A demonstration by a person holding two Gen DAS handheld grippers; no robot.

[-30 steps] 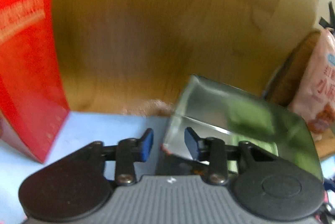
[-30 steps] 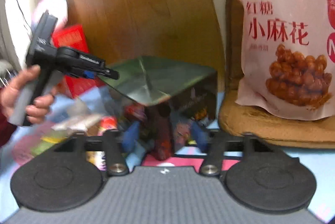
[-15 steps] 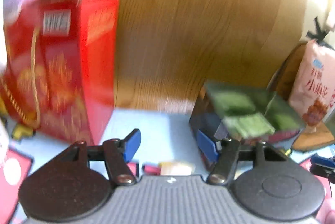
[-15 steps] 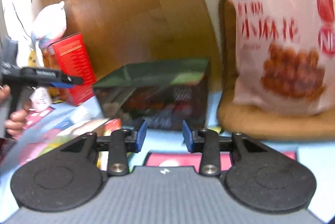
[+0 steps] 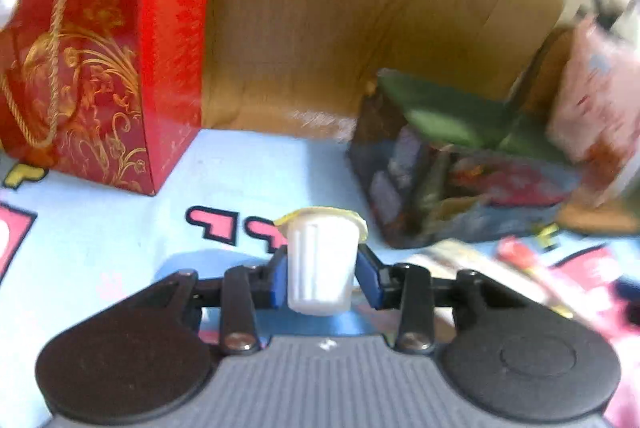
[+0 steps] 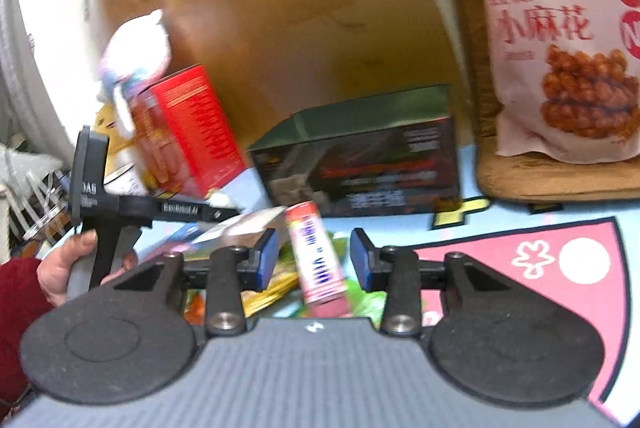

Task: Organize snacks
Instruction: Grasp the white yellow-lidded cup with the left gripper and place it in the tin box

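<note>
A tall red gift box with gold scrollwork and a rope handle stands on the light-blue patterned worktop, well apart from a dark box with a green top. The left hand-held gripper is closing, its blue pads pinching a small white ribbed plastic cup with a yellowish lid. The right hand-held gripper stands spread; a pink-and-red tube snack, somewhat blurred, lies between its pads, apparently untouched.

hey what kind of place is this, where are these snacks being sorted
Probably a home, on a floor or low surface: a light-blue cartoon play mat strewn with snacks, a wooden panel behind, and a big pink snack bag leaning on a brown cushion.
</note>
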